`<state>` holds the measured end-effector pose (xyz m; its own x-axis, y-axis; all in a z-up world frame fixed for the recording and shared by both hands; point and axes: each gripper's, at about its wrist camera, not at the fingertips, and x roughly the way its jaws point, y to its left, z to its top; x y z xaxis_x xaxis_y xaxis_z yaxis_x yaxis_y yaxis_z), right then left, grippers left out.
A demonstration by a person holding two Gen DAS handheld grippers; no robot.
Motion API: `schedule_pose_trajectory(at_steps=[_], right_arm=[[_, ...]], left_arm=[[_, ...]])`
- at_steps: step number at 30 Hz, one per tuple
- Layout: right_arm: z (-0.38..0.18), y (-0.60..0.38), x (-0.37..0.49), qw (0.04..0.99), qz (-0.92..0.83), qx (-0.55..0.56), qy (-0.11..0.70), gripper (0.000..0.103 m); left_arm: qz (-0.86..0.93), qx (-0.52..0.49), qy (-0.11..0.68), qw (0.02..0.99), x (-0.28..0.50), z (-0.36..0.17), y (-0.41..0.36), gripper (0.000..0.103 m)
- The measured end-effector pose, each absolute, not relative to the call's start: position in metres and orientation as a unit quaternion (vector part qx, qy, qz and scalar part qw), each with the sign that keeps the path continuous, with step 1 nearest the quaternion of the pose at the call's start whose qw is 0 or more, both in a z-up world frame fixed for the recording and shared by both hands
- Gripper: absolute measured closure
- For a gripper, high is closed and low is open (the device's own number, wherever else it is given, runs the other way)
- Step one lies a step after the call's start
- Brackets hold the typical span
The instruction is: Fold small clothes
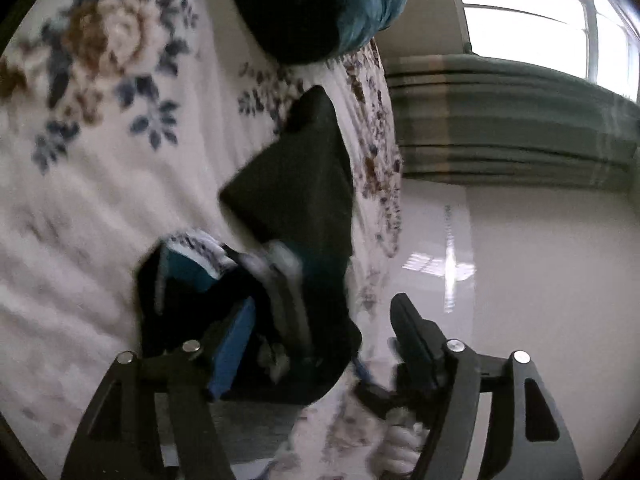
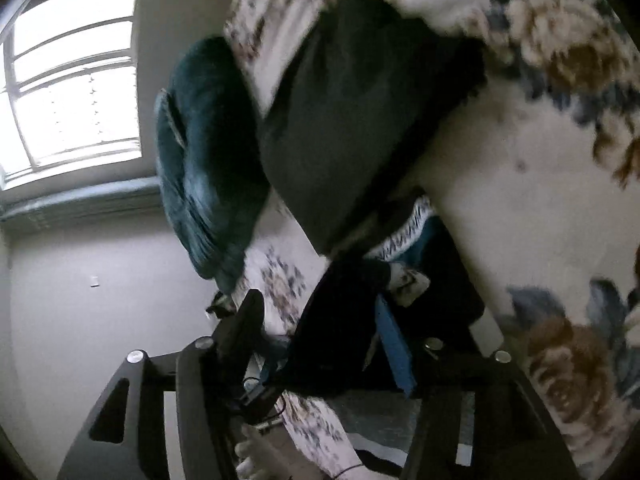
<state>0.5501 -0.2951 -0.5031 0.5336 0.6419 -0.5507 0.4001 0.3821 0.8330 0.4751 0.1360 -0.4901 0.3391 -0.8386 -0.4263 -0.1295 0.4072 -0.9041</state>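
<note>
A small black garment (image 1: 304,184) with a white patterned waistband (image 1: 200,246) hangs over the floral bed cover (image 1: 100,160). My left gripper (image 1: 324,320) stands wide open with the garment's lower part between its fingers, blue pad (image 1: 236,344) on the left. In the right wrist view the same black garment (image 2: 352,120) drapes down the bed cover (image 2: 520,180). My right gripper (image 2: 320,320) is open too, with a dark fold of cloth (image 2: 340,320) between its fingers. Both views are blurred.
A teal cushion or bundle (image 1: 372,8) lies at the bed's edge, also in the right wrist view (image 2: 200,160). Beyond the bed are a glossy pale floor (image 1: 520,280), a window (image 2: 72,92) and a green striped curtain (image 1: 512,128). A gloved hand (image 2: 256,452) shows low down.
</note>
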Motion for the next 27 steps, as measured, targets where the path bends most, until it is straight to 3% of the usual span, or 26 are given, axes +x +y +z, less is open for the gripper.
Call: schedule_pose_trajectory(at_steps=[4,10,11,12,13,15,21,27], right_arm=[[-0.504,-0.299,0.541,0.721,0.043,0.471,0.506,0.04],[-0.54,-0.284,0.557,0.726,0.019,0.39,0.567,0.04],[-0.547,-0.28,0.561,0.725,0.018,0.385,0.571,0.04],[-0.555,-0.278,0.568,0.724,0.014,0.378,0.577,0.04],[-0.562,-0.274,0.574,0.724,0.015,0.373,0.58,0.045],[-0.564,-0.267,0.585,0.732,0.02,0.361,0.577,0.097],[-0.532,-0.258,0.605,0.766,0.032,0.333,0.549,0.098],[-0.552,-0.251,0.643,0.747,0.024,0.257,0.612,0.098]], left_arm=[[-0.267,-0.372,0.528,0.715,0.473,-0.484,0.121,0.034],[-0.258,-0.226,0.591,0.73,0.487,-0.518,0.062,0.036],[-0.255,-0.198,0.594,0.737,0.491,-0.525,0.048,0.041],[-0.258,-0.184,0.59,0.743,0.492,-0.526,0.041,0.057],[-0.259,-0.167,0.588,0.748,0.493,-0.526,0.035,0.097],[-0.253,-0.152,0.584,0.756,0.495,-0.52,0.03,0.099],[-0.227,-0.201,0.542,0.784,0.508,-0.481,0.062,0.099],[-0.196,-0.218,0.631,0.719,0.546,-0.561,0.058,0.098]])
